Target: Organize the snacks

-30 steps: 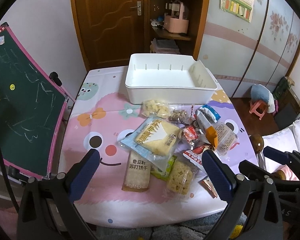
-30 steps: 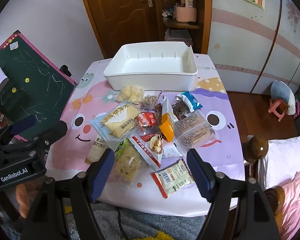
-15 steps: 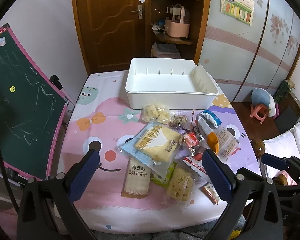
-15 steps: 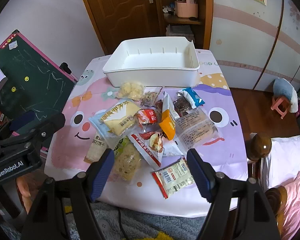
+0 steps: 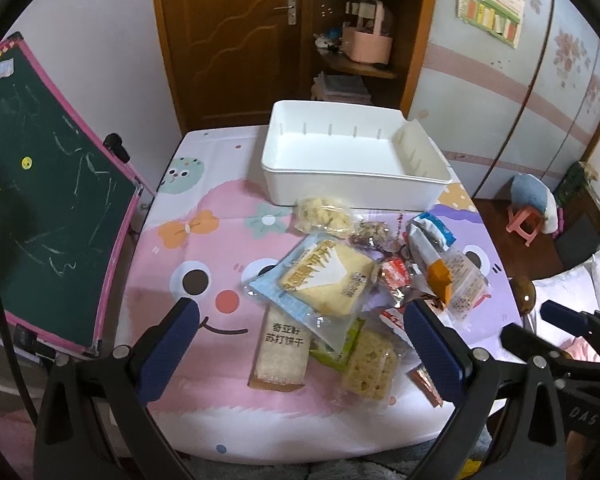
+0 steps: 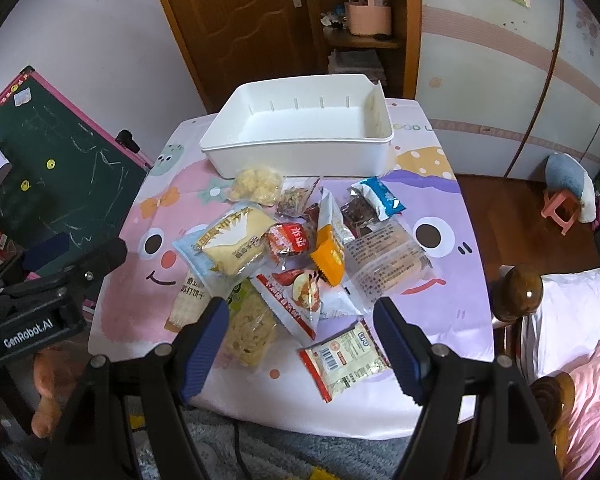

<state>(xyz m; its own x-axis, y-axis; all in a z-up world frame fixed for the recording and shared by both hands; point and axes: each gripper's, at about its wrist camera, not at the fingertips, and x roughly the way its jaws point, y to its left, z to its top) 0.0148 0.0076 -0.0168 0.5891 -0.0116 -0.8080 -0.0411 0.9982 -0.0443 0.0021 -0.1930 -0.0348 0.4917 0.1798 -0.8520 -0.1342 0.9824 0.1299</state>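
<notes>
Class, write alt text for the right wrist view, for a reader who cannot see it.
An open right gripper hovers above a heap of wrapped snacks on a cartoon-print tablecloth. Beyond the heap stands an empty white bin; the left gripper shows at the left edge.

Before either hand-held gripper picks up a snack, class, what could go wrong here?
1. The packets overlap: the sandwich pack lies on the cracker packet, so lifting the lower one may drag others.
2. The barcode packet lies near the table's front edge and could slide off.
3. The white bin sits beyond the pile, so carried snacks pass over it.
</notes>
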